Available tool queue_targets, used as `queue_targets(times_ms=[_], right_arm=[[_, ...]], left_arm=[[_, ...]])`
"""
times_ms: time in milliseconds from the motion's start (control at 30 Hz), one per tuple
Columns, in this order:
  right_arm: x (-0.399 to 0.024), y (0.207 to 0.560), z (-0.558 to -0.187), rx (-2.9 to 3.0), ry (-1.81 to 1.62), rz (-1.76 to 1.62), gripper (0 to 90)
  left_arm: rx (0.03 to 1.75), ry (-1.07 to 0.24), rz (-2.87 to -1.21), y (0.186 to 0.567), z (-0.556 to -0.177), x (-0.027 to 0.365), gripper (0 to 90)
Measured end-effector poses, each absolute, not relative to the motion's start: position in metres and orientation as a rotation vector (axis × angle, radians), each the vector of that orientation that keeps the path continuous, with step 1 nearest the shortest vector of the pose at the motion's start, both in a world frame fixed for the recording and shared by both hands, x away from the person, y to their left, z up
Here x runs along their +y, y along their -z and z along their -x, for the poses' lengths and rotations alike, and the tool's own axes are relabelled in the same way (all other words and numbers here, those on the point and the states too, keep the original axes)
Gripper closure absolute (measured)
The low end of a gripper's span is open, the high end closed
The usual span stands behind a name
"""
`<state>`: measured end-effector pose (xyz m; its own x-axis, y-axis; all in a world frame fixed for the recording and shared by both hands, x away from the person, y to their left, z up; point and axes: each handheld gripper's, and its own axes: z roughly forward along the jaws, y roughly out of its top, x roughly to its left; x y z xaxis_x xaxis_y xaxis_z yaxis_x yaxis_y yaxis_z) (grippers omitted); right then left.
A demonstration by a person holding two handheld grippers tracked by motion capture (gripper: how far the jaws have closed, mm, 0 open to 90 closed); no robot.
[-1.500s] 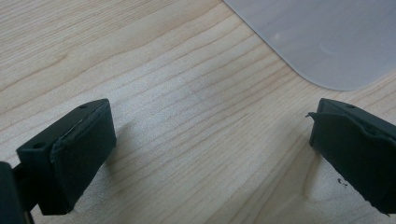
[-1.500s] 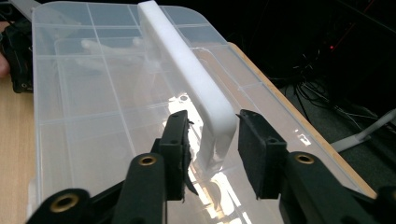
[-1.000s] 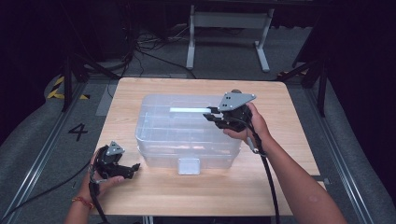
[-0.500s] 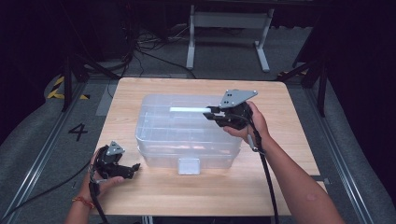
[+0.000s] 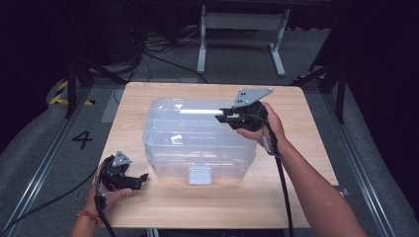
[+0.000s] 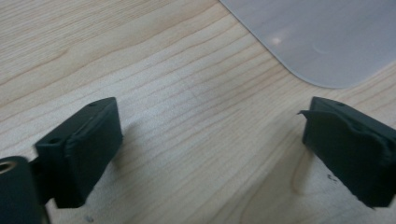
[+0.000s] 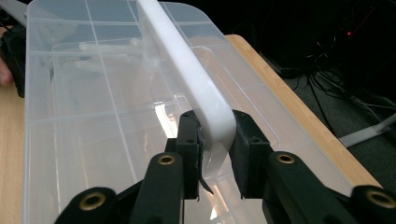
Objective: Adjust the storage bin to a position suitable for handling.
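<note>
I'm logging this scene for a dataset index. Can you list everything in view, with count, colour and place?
Storage box: one, clear plastic with dividers, table centre.
Handle: one, white, on the box lid.
Latch: one, grey, box front.
Table: one, light wood.
Metal stand: one, grey, floor behind the table.
Left gripper: one, black, open, near the front left corner of the box.
Right gripper: one, black, clamped on the handle.

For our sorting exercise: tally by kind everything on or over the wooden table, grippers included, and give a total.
Clear plastic box with white handle: 1
Black grippers: 2, left gripper open, right gripper shut on the handle
Total: 3
</note>
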<state>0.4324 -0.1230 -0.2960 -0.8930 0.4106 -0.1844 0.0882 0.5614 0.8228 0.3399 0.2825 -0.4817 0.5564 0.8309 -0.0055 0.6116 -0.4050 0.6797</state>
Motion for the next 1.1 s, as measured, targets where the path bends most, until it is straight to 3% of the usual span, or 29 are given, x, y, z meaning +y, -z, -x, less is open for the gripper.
queue_targets(times_ms=[67,233,800,1100], right_arm=[[-0.123,0.294,-0.434,2.451,-1.254,-0.407,75.2],[-0.122,0.29,-0.437,2.455,-1.25,-0.415,74.7],[-0.12,0.283,-0.443,2.446,-1.237,-0.427,73.4],[-0.118,0.281,-0.445,2.432,-1.209,-0.418,73.0]], left_arm=[[1.143,-0.441,-2.141,0.481,-0.337,0.283,20.1],[1.13,-0.425,-2.15,0.477,-0.334,0.279,34.9],[0.998,-0.505,-2.041,0.435,-0.32,0.281,65.1],[0.924,-0.542,-2.016,0.413,-0.314,0.267,76.1]])
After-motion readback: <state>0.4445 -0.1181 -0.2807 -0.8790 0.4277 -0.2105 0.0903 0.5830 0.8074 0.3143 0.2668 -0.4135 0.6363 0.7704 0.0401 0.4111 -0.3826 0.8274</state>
